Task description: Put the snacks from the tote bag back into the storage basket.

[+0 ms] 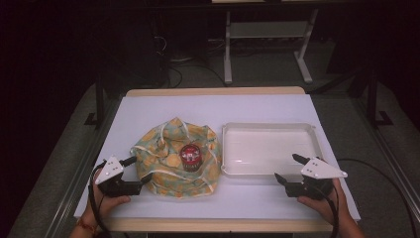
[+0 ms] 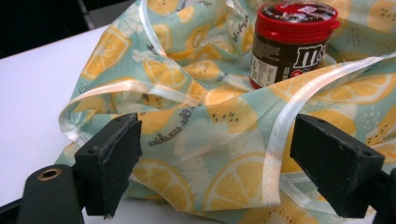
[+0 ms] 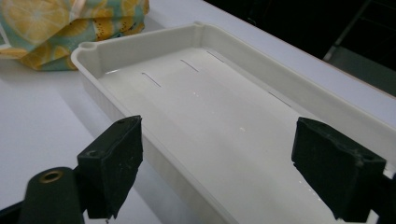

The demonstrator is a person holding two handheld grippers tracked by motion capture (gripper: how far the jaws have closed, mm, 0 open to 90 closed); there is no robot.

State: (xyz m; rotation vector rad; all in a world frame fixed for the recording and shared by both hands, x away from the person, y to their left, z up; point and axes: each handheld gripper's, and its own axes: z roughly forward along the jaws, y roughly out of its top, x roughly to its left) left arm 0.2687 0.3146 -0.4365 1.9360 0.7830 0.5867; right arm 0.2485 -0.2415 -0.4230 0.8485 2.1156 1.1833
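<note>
Standing at the lower left of the high view, the left claw (image 1: pixel 137 172) is spread wide, its jaws reaching onto the near-left edge of the crumpled teal fabric bag printed with orange slices (image 1: pixel 166 144) without pinching it. In the left gripper view that bag (image 2: pixel 210 154) lies between the two black jaws, a clear plastic trim strip looping across it. The small brown candy jar with a red screw lid (image 1: pixel 190 156) stands upright in the middle of the bag (the lettering on its side shows in the upper right of the left gripper view (image 2: pixel 292 44)). To the right of the bag, just beside it, lies the shallow white plastic tray (image 1: pixel 228 148). The right claw (image 1: pixel 288 168) is also spread, gripping nothing, held at the tray's lower right corner. The white counter (image 1: pixel 148 106) carries everything.
</note>
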